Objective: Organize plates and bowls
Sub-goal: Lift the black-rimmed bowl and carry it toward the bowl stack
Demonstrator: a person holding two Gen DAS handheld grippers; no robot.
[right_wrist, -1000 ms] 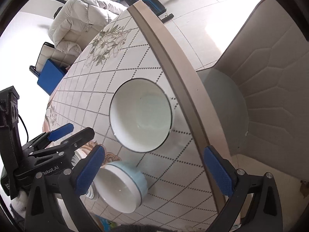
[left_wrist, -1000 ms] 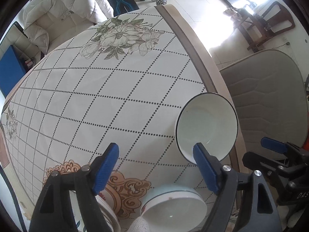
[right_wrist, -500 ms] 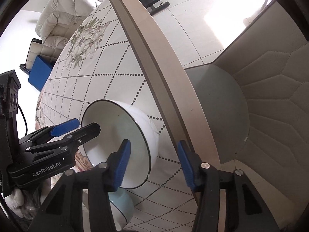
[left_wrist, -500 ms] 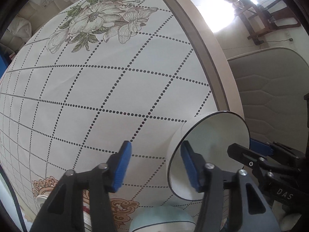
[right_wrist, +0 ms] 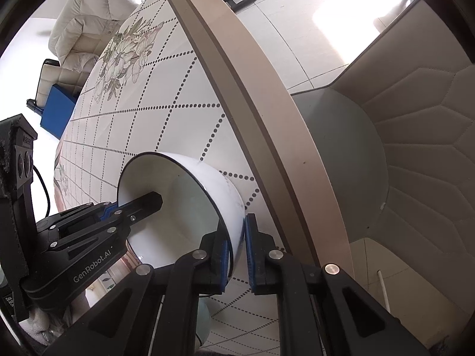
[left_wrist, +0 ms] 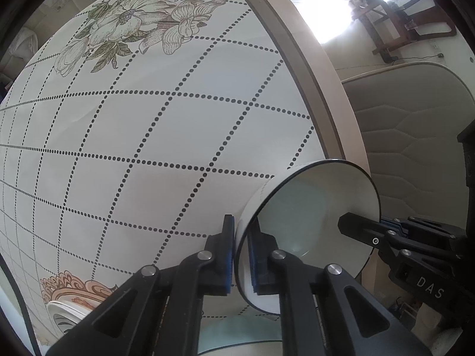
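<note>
The white bowl (left_wrist: pixel 311 231) sits low and right of centre in the left wrist view, tipped on its side near the table's (left_wrist: pixel 314 68) edge, its dark-lined rim facing the lenses. Both tools have it by the rim, on opposite sides. The left gripper (left_wrist: pixel 240 255) is nearly shut, one blue pad outside the wall and one inside, pinching the rim's left part. The right gripper (right_wrist: pixel 236 246) does likewise in its own view, at bottom centre, its jaws closed down to the thickness of the wall.

In the right wrist view the bowl (right_wrist: pixel 190 204) lies left of centre, with the left tool's finger reaching into the hollow from the lower left. A two-sided hold likely serves to steady a smooth, heavy piece that could twist out of a single pinch when lifted.

At the bottom edge of the left view a pale blue bowl (left_wrist: pixel 237 335) shows below the white one, and a plate (left_wrist: pixel 63 311) peeks in at lower left. I judge these to be the gathering spot, so the white bowl probably goes onto the blue one. A chair (right_wrist: pixel 415 136) fills the right side, beyond the table edge.
</note>
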